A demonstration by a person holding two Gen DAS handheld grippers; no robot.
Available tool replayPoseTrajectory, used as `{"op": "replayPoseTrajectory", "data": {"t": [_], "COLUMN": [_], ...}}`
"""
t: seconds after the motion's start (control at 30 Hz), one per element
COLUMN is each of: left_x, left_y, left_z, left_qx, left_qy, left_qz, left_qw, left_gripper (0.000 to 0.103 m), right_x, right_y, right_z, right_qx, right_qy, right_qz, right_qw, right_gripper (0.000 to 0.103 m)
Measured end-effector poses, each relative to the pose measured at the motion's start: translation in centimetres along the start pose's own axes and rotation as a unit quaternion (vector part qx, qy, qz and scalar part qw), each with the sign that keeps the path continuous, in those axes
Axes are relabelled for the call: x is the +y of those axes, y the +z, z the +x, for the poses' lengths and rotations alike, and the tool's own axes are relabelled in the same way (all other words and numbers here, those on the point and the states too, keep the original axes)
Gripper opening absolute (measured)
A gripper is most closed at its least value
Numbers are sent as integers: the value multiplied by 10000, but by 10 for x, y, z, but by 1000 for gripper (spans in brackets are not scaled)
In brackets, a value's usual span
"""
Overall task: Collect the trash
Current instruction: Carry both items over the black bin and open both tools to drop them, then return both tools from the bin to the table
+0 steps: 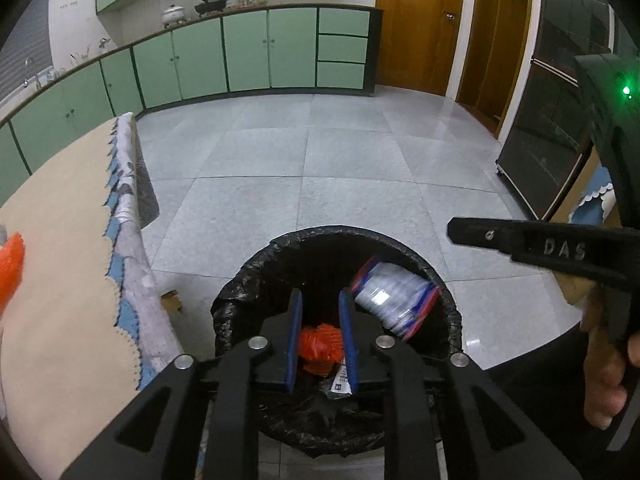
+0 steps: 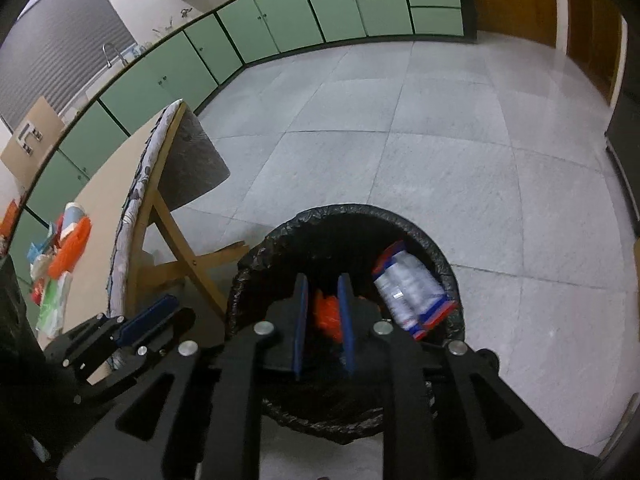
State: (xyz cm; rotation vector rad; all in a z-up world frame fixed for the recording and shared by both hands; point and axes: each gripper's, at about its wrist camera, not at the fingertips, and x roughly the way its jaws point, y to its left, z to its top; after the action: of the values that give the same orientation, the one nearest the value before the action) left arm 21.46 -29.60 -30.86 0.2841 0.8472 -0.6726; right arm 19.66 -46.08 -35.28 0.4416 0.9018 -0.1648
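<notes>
a grey tiled kitchen floor (image 1: 320, 168) runs to green cabinets (image 1: 248, 52) at the far side. a black-lined trash bin (image 1: 450, 312) stands right of the desk (image 1: 60, 240). both tools, left tool (image 1: 322, 336) and right tool (image 2: 324, 322), hover over it, blades apart and empty. an orange wrapper (image 1: 320, 348) and a blue-edged packet (image 1: 394, 300) lie inside; more litter (image 2: 68, 248) sits on the desk.

A pale grey tiled floor (image 2: 440, 128) carries a round bin lined with a black plastic bag (image 2: 450, 258), which stands on the tiles just beside a wooden folding table. That beige-topped table (image 2: 116, 184) wears a grey and blue patterned cloth (image 2: 132, 200) hanging over its edge, its crossed wooden legs (image 2: 180, 256) planted on the floor. On the tabletop, at its far end, lies a heap of orange, green and white wrappers and bags (image 2: 60, 256).
</notes>
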Motion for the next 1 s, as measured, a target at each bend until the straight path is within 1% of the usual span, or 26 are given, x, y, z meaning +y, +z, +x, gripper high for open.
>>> {"op": "replayPoseTrajectory", "data": {"t": [0.13, 0.2, 0.23, 0.27, 0.3, 0.33, 0.37, 0.4, 0.47, 0.53, 0.6, 0.67, 0.73, 0.8, 0.83, 0.93, 1.0], "left_x": [4, 10, 15, 20, 26, 31, 42, 50, 76, 99, 130, 155, 182, 204, 219, 253, 267], "left_y": [-2, -5, -6, -7, -9, -11, -15, -19, -29, -38, -53, -66, -84, -98, -108, -129, -139], "left_z": [-3, -12, -19, -26, -36, -43, -57, -65, -89, -110, -138, -161, -184, -199, -208, -222, -227], "left_qx": [0, -35, -86, -137, -209, -263, -369, -402, -507, -617, -772, -881, -976, -1040, -1047, -1033, -1105], "left_qy": [66, 100, 135, 187, 314, 419, 571, 640, 893, 1169, 1571, 1914, 2332, 2594, 2778, 3022, 3032], "left_qz": [-89, -163, -210, -259, -310, -335, -406, -470, -680, -882, -1163, -1383, -1614, -1817, -1950, -2292, -2447], "left_qw": [9999, 9998, 9997, 9994, 9988, 9982, 9969, 9960, 9924, 9873, 9777, 9677, 9540, 9428, 9348, 9195, 9143], "left_gripper": [20, 22, 24, 30, 39, 42, 44, 44, 45, 50, 60, 63, 64, 65, 65, 65, 65], "right_x": [-4, 6, 11, 18, 29, 39, 48, 56, 85, 110, 147, 179, 208, 236, 249, 288, 312], "right_y": [5, 6, 6, 6, 5, 4, 3, 1, -4, -9, -17, -24, -28, -33, -34, -41, -45], "right_z": [-13, -20, -23, -26, -30, -34, -37, -39, -40, -40, -38, -34, -29, -24, -23, -19, -16], "right_qx": [-143, -199, -229, -261, -323, -384, -418, -425, -432, -454, -483, -472, -436, -393, -388, -353, -352], "right_qy": [19, 20, 48, 61, 62, 79, 126, 178, 296, 402, 580, 797, 970, 1168, 1252, 1476, 1574], "right_qz": [99, -46, -120, -194, -312, -414, -496, -572, -890, -1163, -1539, -1810, -2031, -2207, -2276, -2509, -2660], "right_qw": [9998, 9998, 9997, 9995, 9990, 9984, 9978, 9973, 9947, 9914, 9852, 9791, 9734, 9675, 9649, 9560, 9504], "right_gripper": [16, 16, 16, 16, 19, 21, 24, 26, 29, 36, 43, 45, 45, 45, 45, 45, 45]}}
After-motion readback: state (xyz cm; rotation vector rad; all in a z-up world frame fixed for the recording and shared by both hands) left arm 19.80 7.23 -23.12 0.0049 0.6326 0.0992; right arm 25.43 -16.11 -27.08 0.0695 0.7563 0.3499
